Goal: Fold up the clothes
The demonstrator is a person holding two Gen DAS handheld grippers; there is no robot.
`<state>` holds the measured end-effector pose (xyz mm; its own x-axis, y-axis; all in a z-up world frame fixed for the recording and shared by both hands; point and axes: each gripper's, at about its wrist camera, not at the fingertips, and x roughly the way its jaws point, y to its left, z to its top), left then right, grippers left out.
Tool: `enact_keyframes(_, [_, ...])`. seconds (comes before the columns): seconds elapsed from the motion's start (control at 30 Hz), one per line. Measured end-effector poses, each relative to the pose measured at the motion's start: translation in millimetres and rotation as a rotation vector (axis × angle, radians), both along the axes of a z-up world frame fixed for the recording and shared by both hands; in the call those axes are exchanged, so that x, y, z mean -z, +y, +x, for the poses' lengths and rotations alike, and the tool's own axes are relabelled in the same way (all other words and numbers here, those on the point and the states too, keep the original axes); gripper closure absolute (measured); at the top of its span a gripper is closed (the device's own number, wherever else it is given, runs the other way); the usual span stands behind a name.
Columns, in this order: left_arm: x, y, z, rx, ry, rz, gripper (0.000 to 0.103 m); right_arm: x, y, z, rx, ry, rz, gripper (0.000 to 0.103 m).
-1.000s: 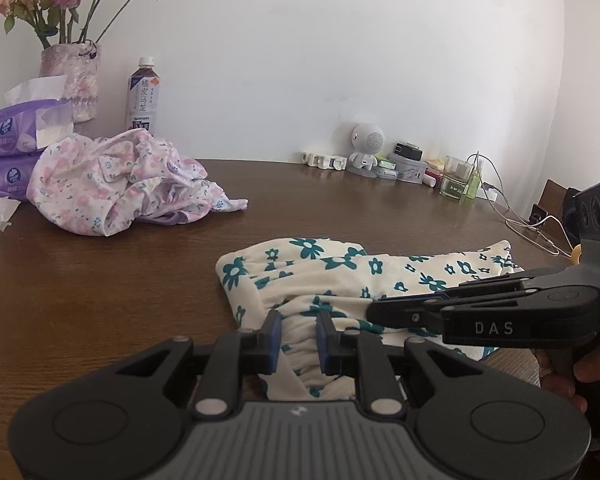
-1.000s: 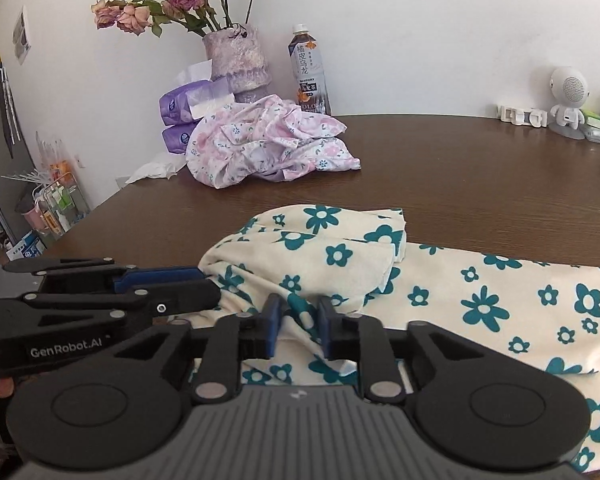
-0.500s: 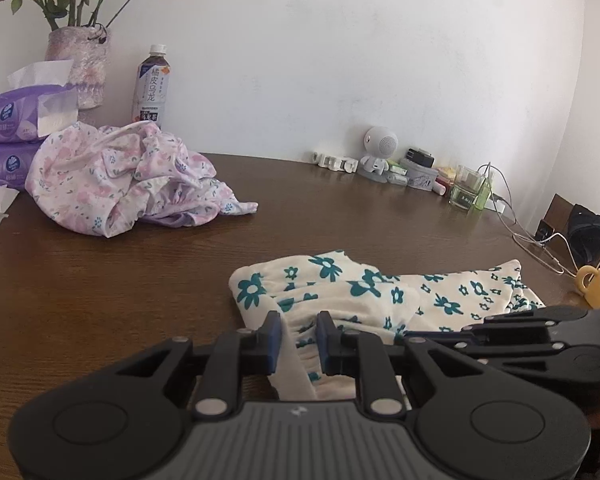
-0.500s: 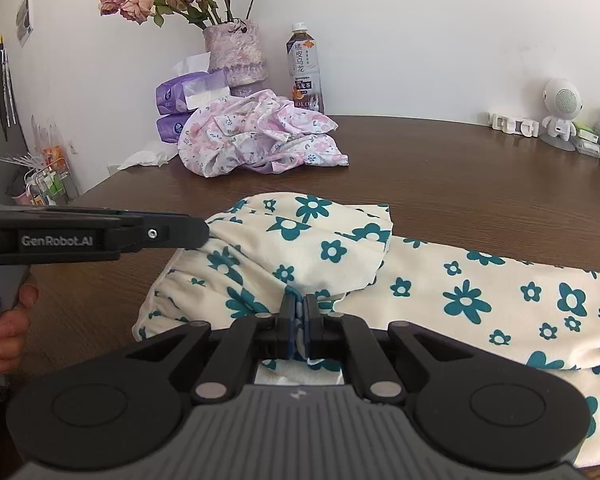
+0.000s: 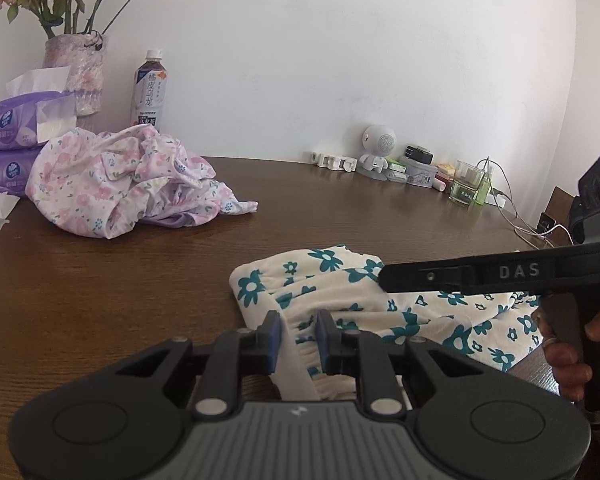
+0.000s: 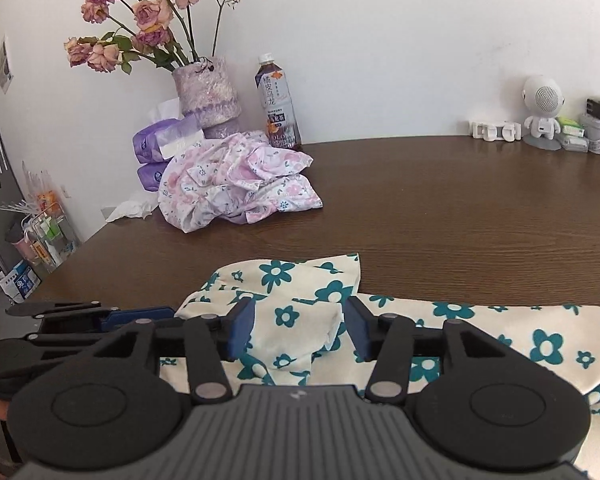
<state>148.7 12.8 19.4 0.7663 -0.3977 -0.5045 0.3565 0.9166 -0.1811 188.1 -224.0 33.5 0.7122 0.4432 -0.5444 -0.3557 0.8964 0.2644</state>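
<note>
Two grippers sit over the teal-flowered garment (image 6: 452, 320), which lies across the lower half of both frames on the table (image 6: 440, 208). My left gripper (image 5: 298, 330) pinches a gathered white band of it, jaws nearly together. My right gripper (image 6: 300, 326) is opening, cloth lying between its pads but not pressed.

I'd judge the main risk is the released fold springing back, or the left pinch dragging the whole garment and skewing the layers if I pull now. The pink pile (image 6: 236, 184) at upper left waits unfolded.

Both gripper bodies hide the near hem. The garment's right end runs out of frame, so I can't tell its type or how square the fold is.
</note>
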Motion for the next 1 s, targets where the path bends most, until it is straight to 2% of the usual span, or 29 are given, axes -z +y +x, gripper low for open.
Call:
enact_keyframes(0.07, [0, 1, 0, 0.001, 0.0, -0.004, 0.086, 8, 0, 8, -0.001, 0.047, 0.049, 0.056])
enact_keyframes(0.13, [0, 3, 0, -0.001, -0.003, -0.019, 0.086, 14, -1, 9, -0.023, 0.078, 0.105, 0.096])
enact_keyframes(0.33, [-8, 8, -1, 0.001, -0.031, -0.061, 0.086, 5, -3, -20, -0.056, 0.027, 0.105, 0.096])
enact_keyframes(0.5, [-8, 0, 6, 0.0, -0.016, -0.032, 0.085, 19, 0, -21, -0.069, 0.079, 0.049, 0.095])
enact_keyframes(0.57, [-5, -3, 9, 0.0, 0.001, 0.003, 0.085, 15, 0, -22, -0.075, 0.06, 0.046, 0.092])
enact_keyframes(0.6, [-1, -3, 11, 0.002, 0.013, 0.007, 0.085, 11, -2, -22, -0.076, 0.048, 0.051, 0.086])
enact_keyframes(0.63, [-1, -2, 10, 0.002, 0.013, 0.006, 0.085, 6, -6, -21, -0.069, 0.033, 0.058, 0.076])
enact_keyframes(0.67, [0, -1, 10, 0.003, 0.014, 0.004, 0.085, 0, -11, -19, -0.056, 0.017, 0.061, 0.072])
enact_keyframes(0.73, [1, 0, 9, 0.004, 0.012, 0.001, 0.085, -10, -19, -9, -0.022, -0.01, 0.038, 0.069])
enact_keyframes(0.8, [1, 0, 8, 0.004, 0.008, -0.002, 0.085, -13, -26, 9, 0.009, 0.002, 0.01, 0.068])
enact_keyframes(1.0, [1, 1, 6, 0.008, 0.004, -0.009, 0.085, 10, -31, 65, 0.036, 0.143, 0.071, 0.068])
